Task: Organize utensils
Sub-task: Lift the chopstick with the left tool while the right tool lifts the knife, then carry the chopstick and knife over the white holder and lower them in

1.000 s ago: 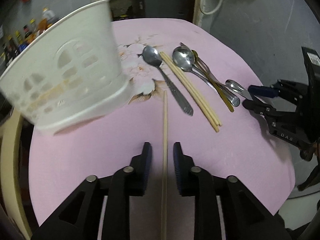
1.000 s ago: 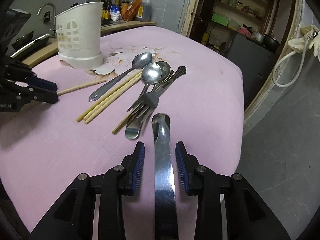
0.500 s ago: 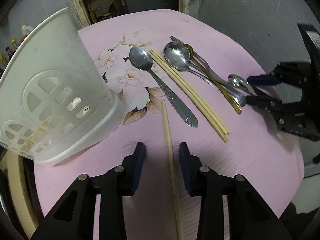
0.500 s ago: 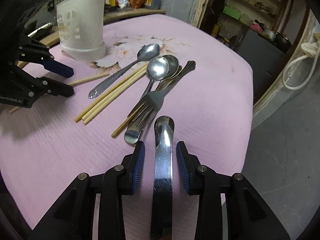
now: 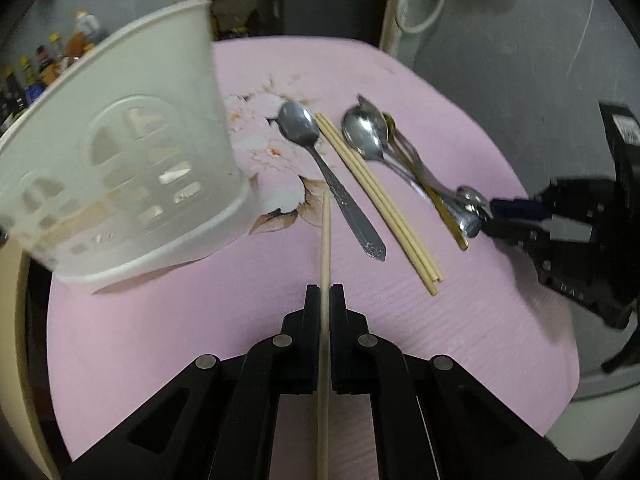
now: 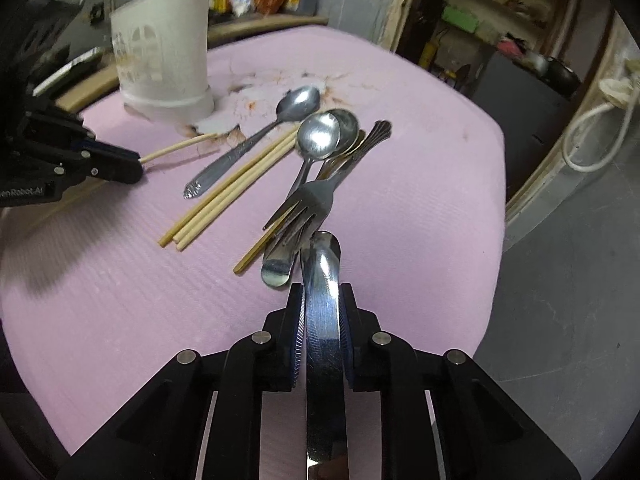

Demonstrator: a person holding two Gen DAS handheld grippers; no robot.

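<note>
left gripper (image 5: 325,300) clamps one chopstick (image 5: 325,248); right gripper (image 6: 322,300) clamps one knife handle (image 6: 323,320). three chopsticks (image 5: 380,204) lie mid-table; only the right view shows the fork (image 6: 304,208).

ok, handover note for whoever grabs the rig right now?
Left gripper: shut on a single chopstick.
Right gripper: shut on a steel utensil handle.
White holder stands upright on the pink table; nothing visibly in it.
On the table: three chopsticks, patterned spoon, fork, stacked spoons.
Left: get both held pieces into the holder, then the rest.
</note>
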